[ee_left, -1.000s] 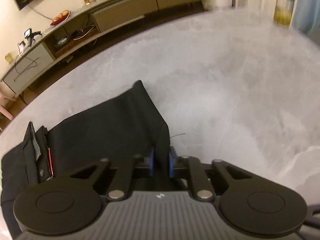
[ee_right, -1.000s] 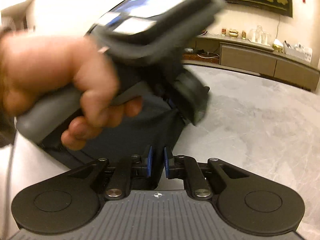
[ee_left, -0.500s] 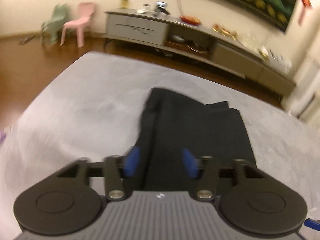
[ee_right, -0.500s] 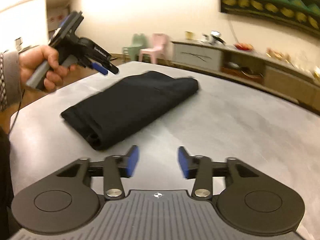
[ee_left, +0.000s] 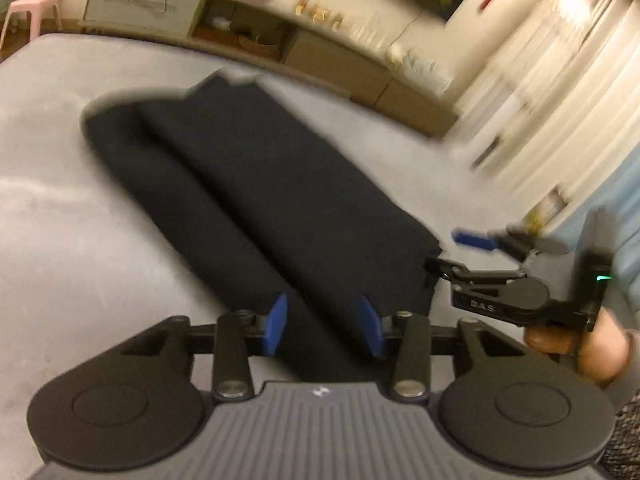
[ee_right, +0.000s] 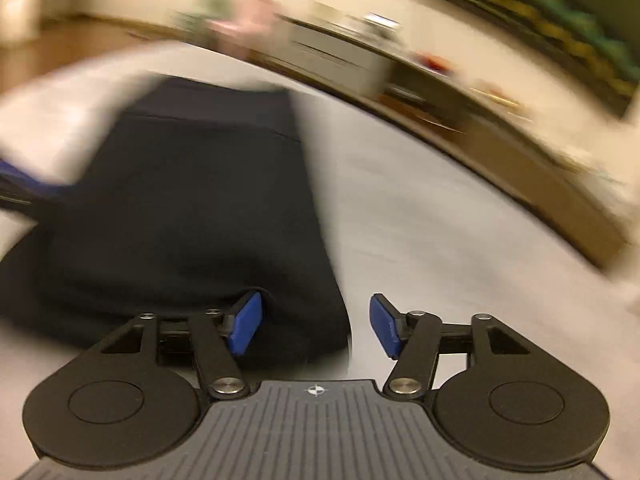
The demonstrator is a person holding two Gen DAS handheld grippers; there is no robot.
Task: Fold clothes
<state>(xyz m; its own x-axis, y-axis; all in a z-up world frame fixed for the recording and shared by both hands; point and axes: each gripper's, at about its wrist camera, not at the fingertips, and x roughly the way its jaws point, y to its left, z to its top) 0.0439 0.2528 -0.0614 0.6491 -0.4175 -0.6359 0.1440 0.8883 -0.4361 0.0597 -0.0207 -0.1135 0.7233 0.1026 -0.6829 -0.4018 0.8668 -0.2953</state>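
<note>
Garment (ee_left: 256, 200) is lying folded on the grey surface (ee_left: 60, 216), running from 6 toward 11 o'clock. Left gripper (ee_left: 322, 326) is closing, gripping nothing; right gripper (ee_right: 316, 326) is standing open at the 6 o'clock edge. Advisably, both are seizing every layer together.

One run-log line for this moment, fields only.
garment: black folded garment flat on grey table | left gripper: closing, over near end | right gripper: open, at near corner

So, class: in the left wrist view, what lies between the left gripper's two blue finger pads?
The near end of the folded black garment lies between the left gripper pads, which are closing but not yet pressing it. The left wrist view shows this.
</note>
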